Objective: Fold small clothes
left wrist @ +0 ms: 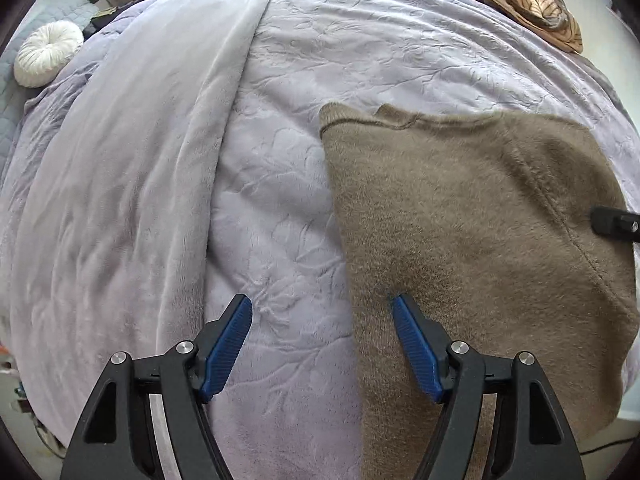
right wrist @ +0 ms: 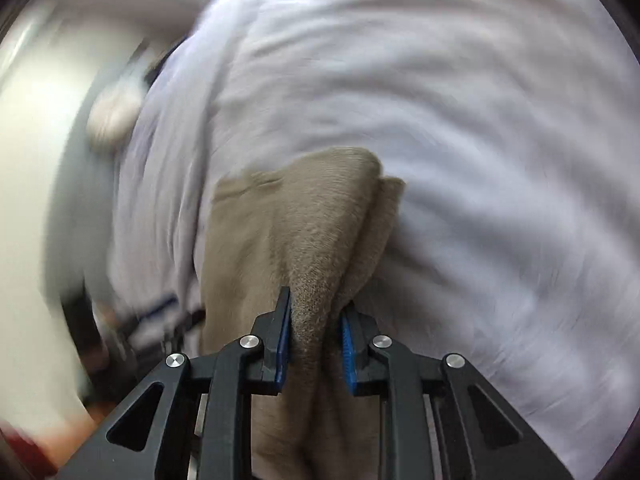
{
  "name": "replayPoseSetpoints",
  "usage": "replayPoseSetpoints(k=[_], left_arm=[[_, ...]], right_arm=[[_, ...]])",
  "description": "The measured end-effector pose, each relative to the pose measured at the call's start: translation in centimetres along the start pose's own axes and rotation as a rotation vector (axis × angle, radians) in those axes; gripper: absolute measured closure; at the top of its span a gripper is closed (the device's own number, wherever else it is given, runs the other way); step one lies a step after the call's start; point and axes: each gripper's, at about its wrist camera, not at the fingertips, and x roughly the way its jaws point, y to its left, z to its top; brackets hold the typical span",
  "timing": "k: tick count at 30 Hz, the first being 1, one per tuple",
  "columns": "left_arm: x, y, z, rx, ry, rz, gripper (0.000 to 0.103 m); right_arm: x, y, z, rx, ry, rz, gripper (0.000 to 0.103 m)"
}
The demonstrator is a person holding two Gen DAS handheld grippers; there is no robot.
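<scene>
A fuzzy brown garment (left wrist: 472,216) lies flat on a lavender blanket (left wrist: 280,160), with its neckline edge toward the far side. My left gripper (left wrist: 322,308) hangs open over the garment's left edge. One blue pad is above the blanket and the other above the brown fabric, and nothing is pinched. In the blurred right wrist view my right gripper (right wrist: 316,304) is shut on a raised fold of the brown garment (right wrist: 304,220), which bunches up between the blue pads. A black piece of that gripper (left wrist: 614,220) shows at the garment's right side.
The blanket covers a bed, and a smoother grey throw (left wrist: 132,160) is draped over its left part. A white round cushion (left wrist: 48,54) sits at the far left. A brown striped cloth (left wrist: 536,0) lies at the far right corner.
</scene>
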Motion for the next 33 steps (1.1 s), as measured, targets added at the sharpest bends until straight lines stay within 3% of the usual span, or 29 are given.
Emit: replayPoseSetpoints(k=[2,4,6,9,10,11,13,14,19,22,24,25,26,29,33], left_arm=[[0.5,0.1,-0.1,-0.018,0.005,-0.019,0.015],[0.4,0.0,-0.1,-0.024,0.015,-0.036,0.015],[-0.1,0.0,0.0,-0.015,0.018,-0.022,0.015],[-1.2,0.9,-0.1,-0.042,0.025,-0.016,0.015],[-1.3,1.2,-0.1,-0.054,0.033,-0.030,0.016],[-1.5,1.5,-0.2,-0.067,0.037,-0.045,0.023],[-2.0,1.8,-0.3,-0.086,0.049,-0.078,0.037],[-2.2,1.6,-0.3,-0.089,0.056,-0.097,0.039],[-3.4,-1.3,-1.0,-0.006,0.030,-0.149,0.039],[-2.4,-2.9,-1.9,0.039,0.053,-0.137,0.039],[-0.9,-3.2,-3.0,0.036,0.089,-0.131,0.039],[-0.5,-3.0,-3.5,0.025,0.096,-0.144,0.038],[-0.1,-2.9,-3.9,0.015,0.104,-0.159,0.038],[-0.3,-2.8,-4.7,0.005,0.110,-0.166,0.038],[-0.7,-2.6,-5.8,0.017,0.125,-0.158,0.038]], right_arm=[[1.4,0.3,0.0,-0.114,0.039,-0.134,0.080],[3.5,-2.0,-0.5,-0.115,0.110,-0.225,0.078],[3.7,-3.7,-0.6,-0.028,0.106,-0.206,0.065],[1.4,-4.5,-1.2,0.069,0.059,-0.237,0.062],[0.8,-4.4,-1.5,0.085,0.056,-0.243,0.068],[0.1,-4.3,-2.0,0.100,0.053,-0.236,0.080],[-1.2,-3.6,-3.1,0.115,0.052,-0.207,0.091],[-1.6,-3.2,-3.4,0.108,0.048,-0.196,0.093],[-2.5,1.8,-5.2,-0.028,0.031,-0.157,0.095],[-1.9,3.4,-6.8,-0.079,0.053,-0.191,0.095],[-0.1,3.4,-7.5,-0.104,0.081,-0.267,0.096],[0.7,2.8,-8.1,-0.110,0.098,-0.305,0.103],[1.6,1.8,-8.8,-0.111,0.116,-0.331,0.103],[2.9,-0.2,-10.3,-0.072,0.140,-0.310,0.103],[2.4,0.3,-10.6,-0.081,0.139,-0.305,0.103]])
